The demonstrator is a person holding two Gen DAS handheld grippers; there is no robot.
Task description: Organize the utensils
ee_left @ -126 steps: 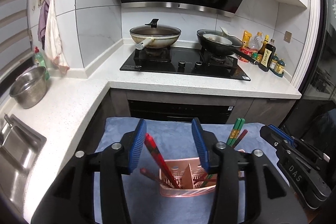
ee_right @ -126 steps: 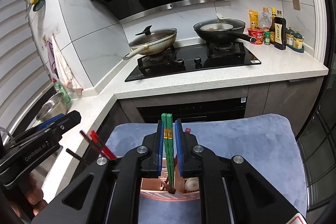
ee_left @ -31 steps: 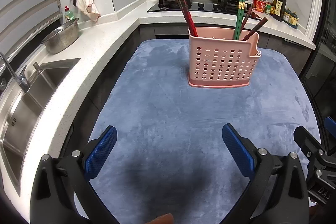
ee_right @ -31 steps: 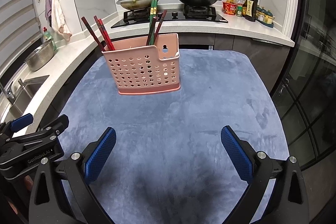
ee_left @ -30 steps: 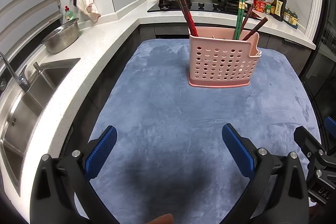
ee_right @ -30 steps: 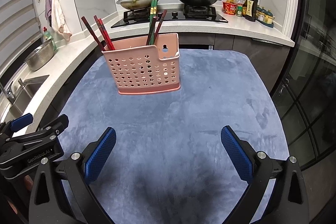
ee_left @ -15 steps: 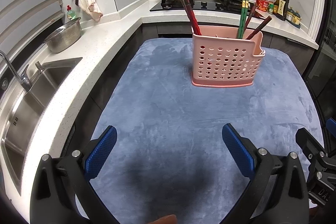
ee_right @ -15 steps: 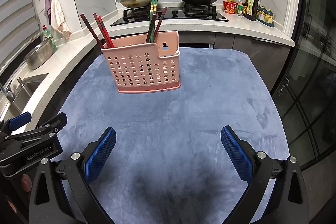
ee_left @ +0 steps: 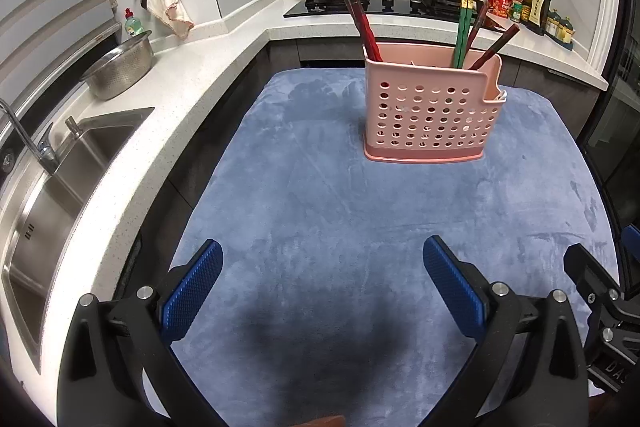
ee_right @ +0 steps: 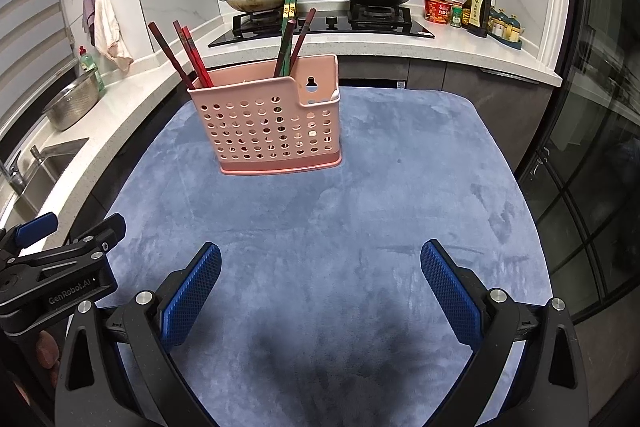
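Plainly, both grippers sit low at the bottom of their frames, well apart from the work: the left gripper (ee_left: 318,285) has its blue-padded jaws spread wide with nothing between them, and the right gripper (ee_right: 320,283) is spread and bare in the same way, which suggests neither has anything left to carry. The pink perforated plastic utensil basket (ee_left: 430,115) stands upright on the blue velvety cloth covering the desk (ee_left: 320,207), right of centre in the upper half of the left wrist view. Its contents look sorted by compartment: the red lacquered chopsticks (ee_left: 358,21) lean out of the left end, while the green chopsticks (ee_left: 462,21) and dark brown chopsticks (ee_left: 494,47) rise from the right end. No loose utensils show on the cloth, so the organizing appears finished.
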